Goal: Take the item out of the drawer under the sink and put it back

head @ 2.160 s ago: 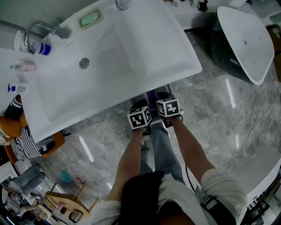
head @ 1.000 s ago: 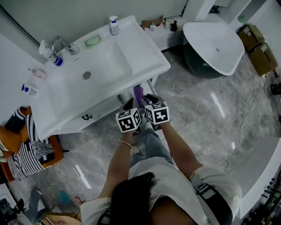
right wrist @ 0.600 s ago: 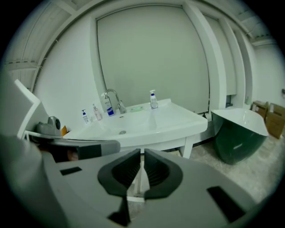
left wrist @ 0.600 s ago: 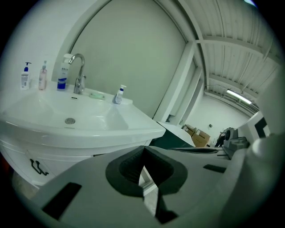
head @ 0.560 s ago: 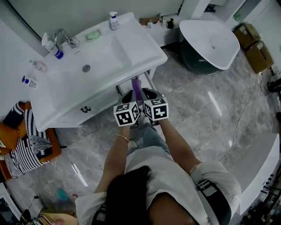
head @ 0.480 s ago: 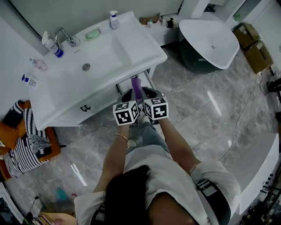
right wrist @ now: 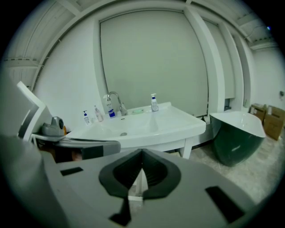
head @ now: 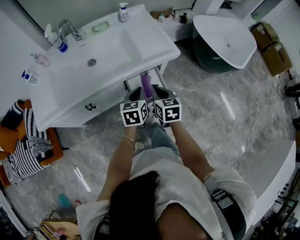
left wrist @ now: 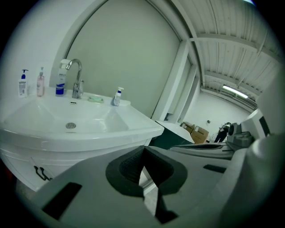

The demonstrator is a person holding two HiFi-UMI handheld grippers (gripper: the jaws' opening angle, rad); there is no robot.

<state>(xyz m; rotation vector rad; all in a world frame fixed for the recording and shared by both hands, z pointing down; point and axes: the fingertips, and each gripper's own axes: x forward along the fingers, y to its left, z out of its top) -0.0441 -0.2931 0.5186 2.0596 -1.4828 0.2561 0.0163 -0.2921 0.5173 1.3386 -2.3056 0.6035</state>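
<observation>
- Grey plastic and black ribbed lining up close: the left gripper (left wrist: 143, 174) has its jaws pressed together, with nothing between them.
- Same story on the right gripper (right wrist: 141, 171): jaws clenched flat on each other, empty, with only a white sliver of the stand showing past them.
- From the head view both are held side by side at waist height, well back from the vanity. Their marker cubes carry black-and-white square codes, no letters.
- Just beyond them a purple object (head: 146, 86) shows below the sink's front edge. I can't tell what it is, and neither gripper view shows it.
- The drawer (head: 105, 97) looks pushed in, its black handle (head: 90, 107) untouched. I take it the item is inside, out of sight.
- To do this well: step in and drop low, part one pair of jaws, and take the handle squarely. Pull straight out along the runners and keep the other gripper free for the item.
- Above, the white sink (head: 157, 44) holds a chrome faucet (head: 70, 29), a green soap dish (head: 100, 28) and a pump bottle (head: 123, 12). The bottle's blue label is too small to read.
- Farthest off sit a dark green tub (head: 211, 58) and cardboard boxes (head: 269, 42), with no legible print.
</observation>
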